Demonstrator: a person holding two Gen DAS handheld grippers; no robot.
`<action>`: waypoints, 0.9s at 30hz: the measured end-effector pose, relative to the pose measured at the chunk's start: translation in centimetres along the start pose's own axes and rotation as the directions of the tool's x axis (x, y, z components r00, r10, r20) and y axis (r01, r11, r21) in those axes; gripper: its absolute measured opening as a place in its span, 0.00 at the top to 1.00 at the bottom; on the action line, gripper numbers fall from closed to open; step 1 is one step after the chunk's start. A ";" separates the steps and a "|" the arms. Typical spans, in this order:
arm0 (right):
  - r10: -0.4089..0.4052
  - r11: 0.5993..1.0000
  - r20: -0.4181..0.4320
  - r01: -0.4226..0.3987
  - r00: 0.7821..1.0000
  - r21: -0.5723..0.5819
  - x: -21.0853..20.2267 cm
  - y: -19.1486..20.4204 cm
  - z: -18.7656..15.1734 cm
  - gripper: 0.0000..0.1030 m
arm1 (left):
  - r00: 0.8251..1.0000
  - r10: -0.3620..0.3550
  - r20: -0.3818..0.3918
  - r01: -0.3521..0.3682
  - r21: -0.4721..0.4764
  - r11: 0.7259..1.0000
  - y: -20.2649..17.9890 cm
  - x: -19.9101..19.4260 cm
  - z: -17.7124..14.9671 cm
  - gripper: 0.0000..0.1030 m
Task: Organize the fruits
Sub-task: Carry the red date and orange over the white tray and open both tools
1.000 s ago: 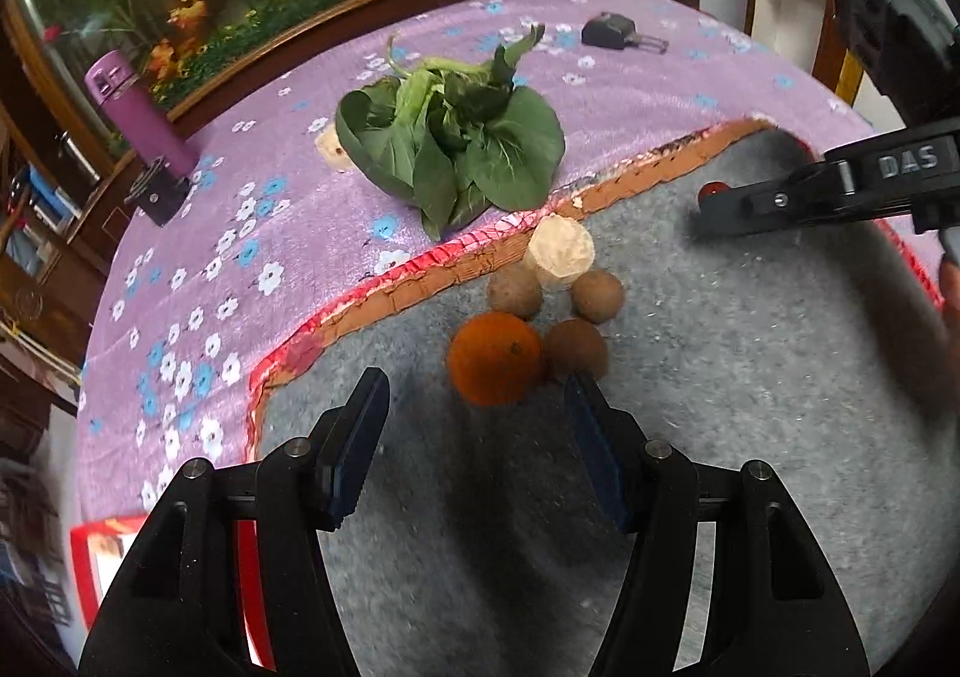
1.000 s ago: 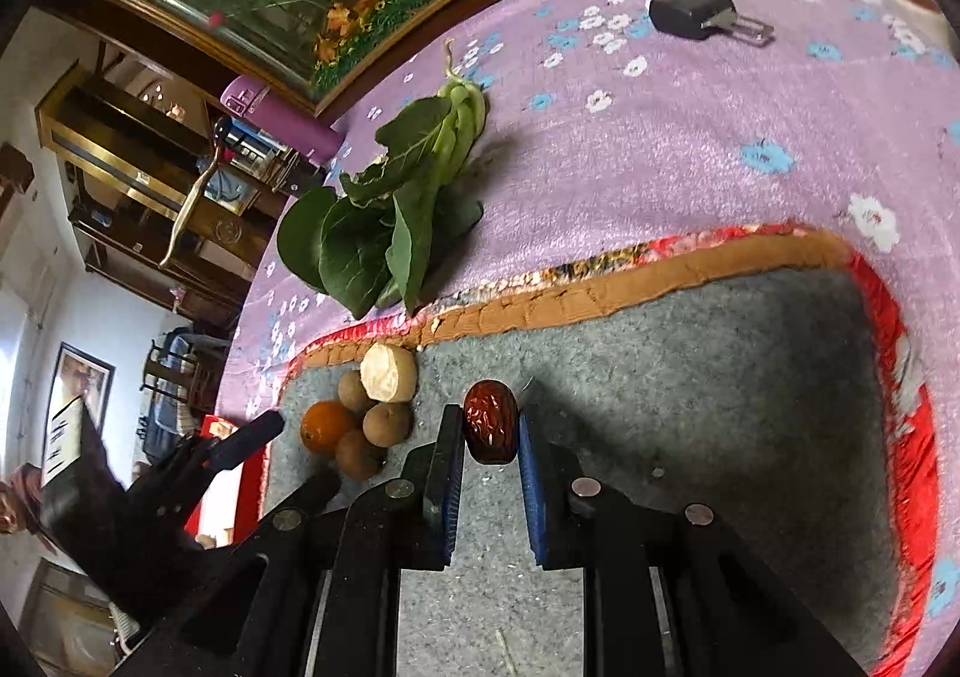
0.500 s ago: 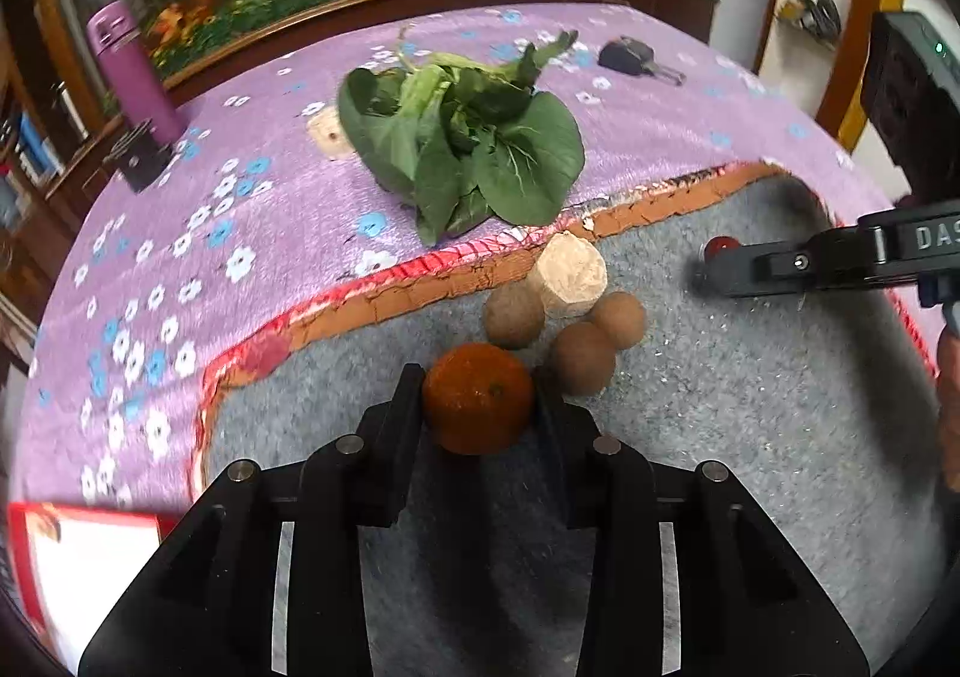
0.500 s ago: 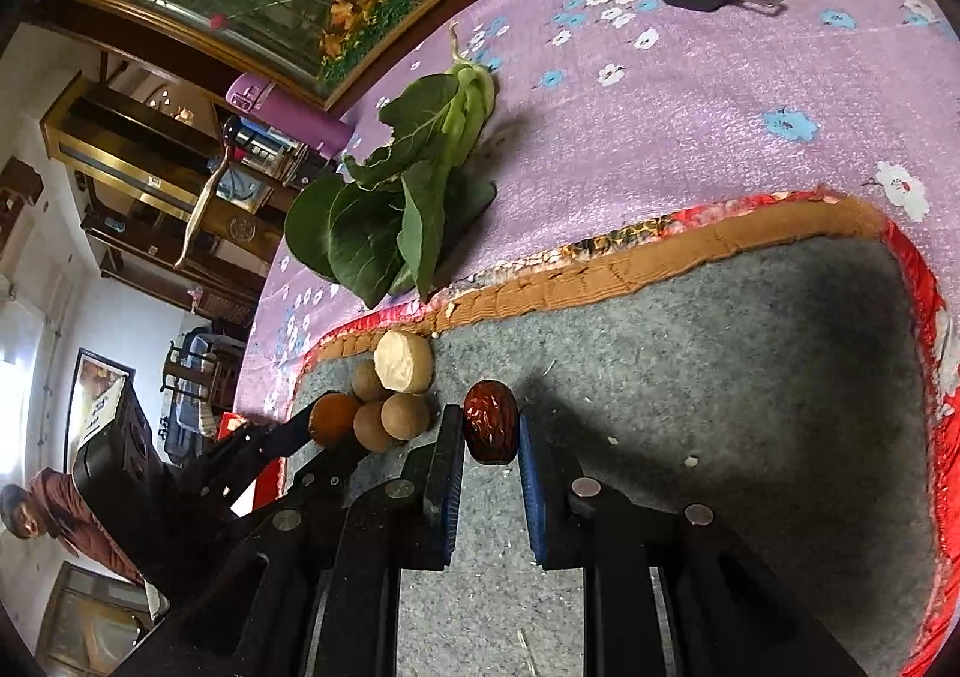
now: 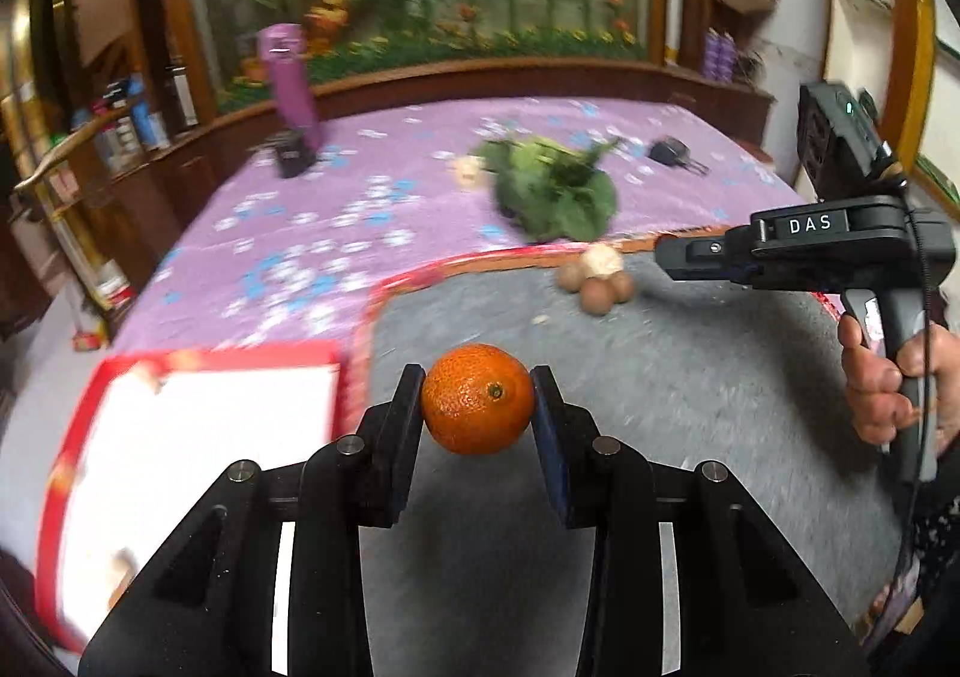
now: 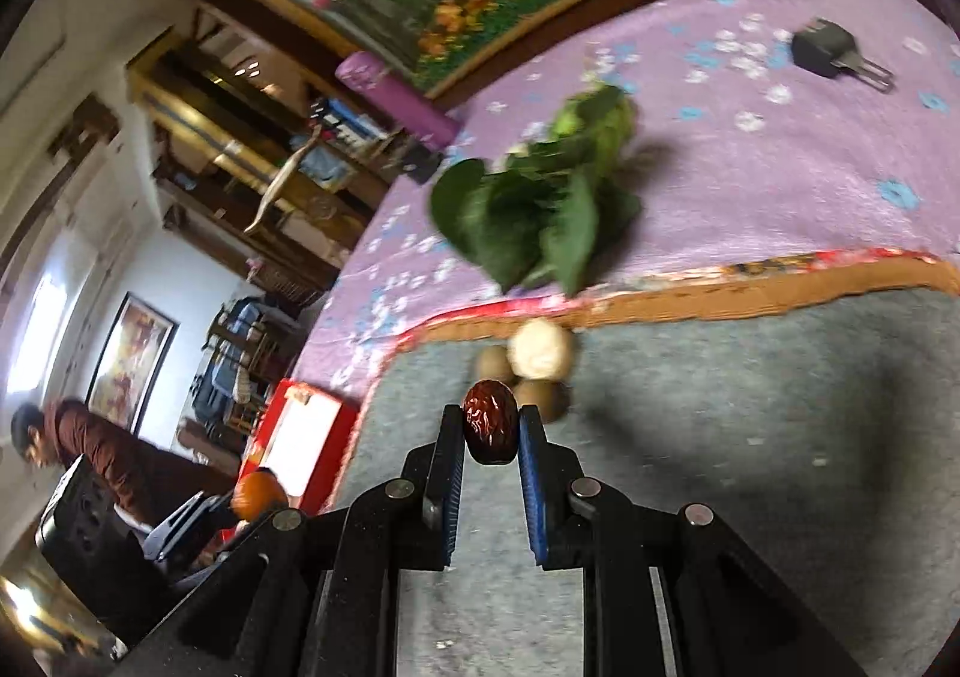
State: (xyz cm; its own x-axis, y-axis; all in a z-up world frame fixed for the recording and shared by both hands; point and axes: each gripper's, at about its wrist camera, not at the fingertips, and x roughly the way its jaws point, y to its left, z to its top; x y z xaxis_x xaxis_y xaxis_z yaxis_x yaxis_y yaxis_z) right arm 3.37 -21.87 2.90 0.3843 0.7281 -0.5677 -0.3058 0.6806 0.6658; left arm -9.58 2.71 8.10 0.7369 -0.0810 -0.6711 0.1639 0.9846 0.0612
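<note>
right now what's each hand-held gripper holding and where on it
The left hand-held gripper clamps the orange by its two opposite sides. The right hand-held gripper pinches the red date across its sides.

Motion blur smears the leafy greens, the floral purple cloth and the small brown fruits beyond recognition of kind. The red-edged white tray is blurred and cut off at the left edge. From the right wrist camera, the orange is half hidden behind the gripper's body.
</note>
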 end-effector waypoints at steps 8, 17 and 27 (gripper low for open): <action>0.170 0.985 -0.141 -0.165 0.975 0.043 4.1 4.4 -2.7 0.84 | 0.987 0.157 -0.045 -0.162 -0.137 0.977 8.2 -5.0 -6.2 0.67; 0.198 0.969 -0.264 -0.229 0.944 -0.092 11.2 14.3 -5.4 0.84 | 0.967 0.249 -0.044 -0.253 -0.235 0.939 13.7 -6.9 -8.5 0.67; 0.118 0.954 -0.320 -0.196 0.940 -0.225 17.3 19.8 -7.8 0.84 | 0.959 0.273 -0.082 -0.285 -0.236 0.929 16.0 -5.4 -9.3 0.66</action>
State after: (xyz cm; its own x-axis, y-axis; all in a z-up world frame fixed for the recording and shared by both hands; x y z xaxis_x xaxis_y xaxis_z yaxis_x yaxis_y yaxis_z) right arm -2.85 4.88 2.50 0.0461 0.7908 -0.6104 -0.5631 0.5253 0.6380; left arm -17.09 20.35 5.84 0.6975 0.2039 -0.6870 -0.2126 0.9744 0.0734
